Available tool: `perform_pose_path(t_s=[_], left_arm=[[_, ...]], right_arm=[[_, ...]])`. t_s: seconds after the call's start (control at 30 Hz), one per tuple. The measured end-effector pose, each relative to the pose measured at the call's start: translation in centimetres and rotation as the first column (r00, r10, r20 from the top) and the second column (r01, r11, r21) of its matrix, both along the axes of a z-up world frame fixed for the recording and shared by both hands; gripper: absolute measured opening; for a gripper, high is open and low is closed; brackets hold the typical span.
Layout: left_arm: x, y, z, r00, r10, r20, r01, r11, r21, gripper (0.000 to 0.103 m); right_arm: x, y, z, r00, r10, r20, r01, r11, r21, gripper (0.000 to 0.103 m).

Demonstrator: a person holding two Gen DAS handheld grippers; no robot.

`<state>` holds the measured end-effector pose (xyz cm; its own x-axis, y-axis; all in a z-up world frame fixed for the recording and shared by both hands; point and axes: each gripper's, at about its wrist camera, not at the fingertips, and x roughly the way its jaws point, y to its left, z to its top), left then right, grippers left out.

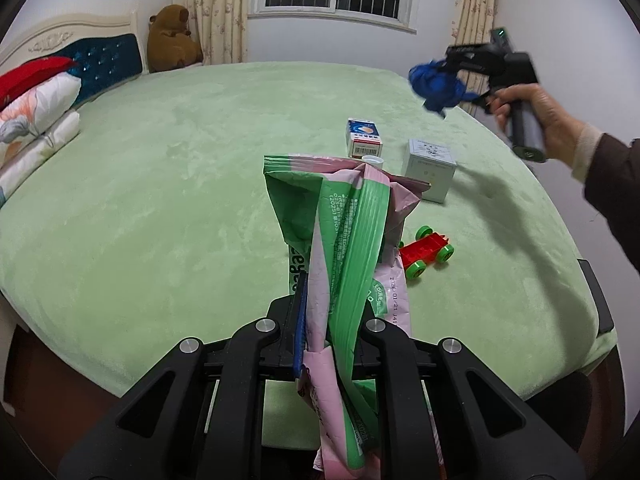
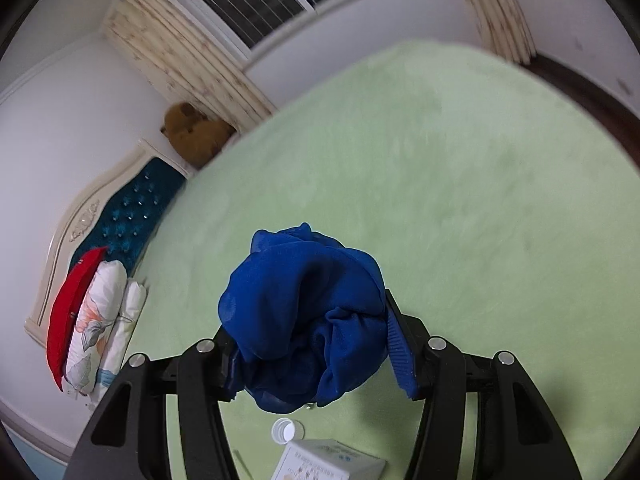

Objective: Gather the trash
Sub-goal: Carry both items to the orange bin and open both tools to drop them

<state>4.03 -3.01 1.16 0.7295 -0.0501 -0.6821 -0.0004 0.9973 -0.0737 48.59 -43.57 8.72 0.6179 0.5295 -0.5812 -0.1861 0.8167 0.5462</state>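
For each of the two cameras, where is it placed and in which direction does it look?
Left wrist: sits on the left tongs, which grip a green-and-pink plastic bag; it faces across the pale green bed toward the window, and shows the right hand.
Right wrist: sits on the right tongs, which clamp crumpled blue cloth, tilted toward the headboard.
Shared: bed, brown plush bear, cloth.

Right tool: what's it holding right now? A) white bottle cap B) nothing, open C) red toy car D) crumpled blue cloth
D: the right tool is closed around a crumpled blue cloth, held in the air above the green bed; the red toy car lies on the bed, and the white cap sits on the bed below the cloth.
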Motion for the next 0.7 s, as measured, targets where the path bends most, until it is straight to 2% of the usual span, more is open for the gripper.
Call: perform_pose_path(t_s=[0.2, 0.3, 0.5, 0.7], left_arm=[[-0.2, -1.0, 0.6, 0.999, -0.019, 0.026, 0.018, 1.0, 0.016, 0.011], [-0.2, -1.5, 1.1, 0.999, -0.023, 0.042, 0.022, 1.0, 0.02, 0.011], [-0.7, -3.0, 1.4, 0.997, -0.055, 0.048, 0.054, 0.999, 0.004, 0.011], [-2.2, -4.0, 1.5, 0.994, -0.099, 0.047, 0.099, 0.995, 0.011, 0.011]], right_arm=[[-7.1, -2.5, 3.9, 0.991, 0.066, 0.117, -0.067, 0.998, 0.005, 0.056], [-11.6, -3.6, 4.3, 0.982, 0.114, 0.148, -0.114, 0.993, -0.006, 0.056], [-19.9, -6.1, 1.7, 0.976, 0.145, 0.161, -0.154, 0.987, 0.043, 0.056], [-27.7, -6.4, -1.4, 0.968, 0.171, 0.185, -0.173, 0.985, -0.007, 0.056]])
